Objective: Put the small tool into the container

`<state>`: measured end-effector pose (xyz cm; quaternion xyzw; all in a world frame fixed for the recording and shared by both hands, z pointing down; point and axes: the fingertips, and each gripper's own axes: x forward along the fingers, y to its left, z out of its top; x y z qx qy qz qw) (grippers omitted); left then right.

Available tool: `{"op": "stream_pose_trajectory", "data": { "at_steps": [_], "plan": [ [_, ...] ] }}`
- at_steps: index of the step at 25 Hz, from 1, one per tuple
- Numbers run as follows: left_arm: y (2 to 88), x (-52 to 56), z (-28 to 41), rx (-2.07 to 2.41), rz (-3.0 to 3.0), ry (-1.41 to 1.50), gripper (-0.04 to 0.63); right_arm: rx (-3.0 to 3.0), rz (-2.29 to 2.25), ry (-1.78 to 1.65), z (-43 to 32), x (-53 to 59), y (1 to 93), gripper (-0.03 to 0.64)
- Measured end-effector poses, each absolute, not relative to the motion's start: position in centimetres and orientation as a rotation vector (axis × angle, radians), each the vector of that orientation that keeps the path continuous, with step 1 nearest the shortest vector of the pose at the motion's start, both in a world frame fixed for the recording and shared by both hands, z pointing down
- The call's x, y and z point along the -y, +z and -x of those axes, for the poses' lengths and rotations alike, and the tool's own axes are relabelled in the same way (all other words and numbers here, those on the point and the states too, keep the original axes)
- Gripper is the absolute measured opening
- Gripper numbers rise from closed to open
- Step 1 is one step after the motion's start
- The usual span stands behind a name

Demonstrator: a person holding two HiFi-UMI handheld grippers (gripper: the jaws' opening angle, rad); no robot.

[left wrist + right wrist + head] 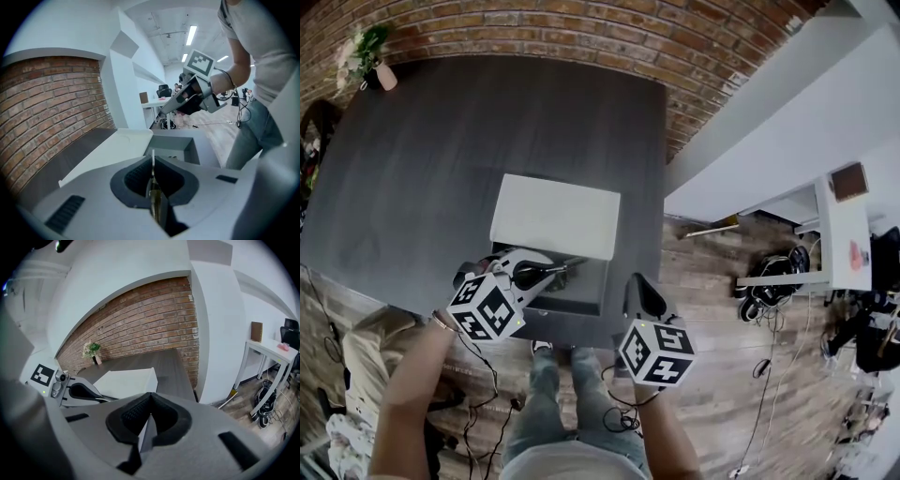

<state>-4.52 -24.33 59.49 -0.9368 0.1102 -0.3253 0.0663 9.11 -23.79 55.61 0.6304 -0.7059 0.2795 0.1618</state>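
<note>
A flat container lies on the dark table, its white lid folded back and its grey tray open at the near edge. My left gripper hovers over the tray's left side, shut on a small thin tool with a pale metal tip and a brass-coloured shank. The tool points toward the grey compartment. My right gripper hangs just right of the tray, jaws shut with nothing held. In the right gripper view the left gripper shows beside the white lid.
A small potted plant stands at the table's far left corner by the brick wall. The table's right edge drops to wood floor. A white desk with cables and shoes beneath stands at the right.
</note>
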Motion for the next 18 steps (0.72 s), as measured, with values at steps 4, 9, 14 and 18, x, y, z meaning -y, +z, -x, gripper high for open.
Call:
{"op": "stream_pose_trajectory", "data": {
  "at_steps": [4, 9, 14, 18],
  "plan": [
    [60.7, 24.0, 4.8, -0.310, 2.788, -1.092, 0.020, 2.018, -1.794, 0.803, -9.3, 23.6, 55.7, 0.002],
    [61.4, 23.9, 5.0, -0.316, 2.773, -1.156, 0.018, 2.019, -1.796, 0.806, -9.6, 23.3, 55.8, 0.002],
    [61.5, 23.6, 4.8, -0.277, 2.768, -1.224, 0.018, 2.021, -1.799, 0.807, -9.9, 23.1, 55.7, 0.002],
    [61.6, 22.9, 4.4, -0.235, 2.830, -1.285, 0.021, 2.020, -1.798, 0.814, -10.0, 23.0, 55.8, 0.002]
  ]
}}
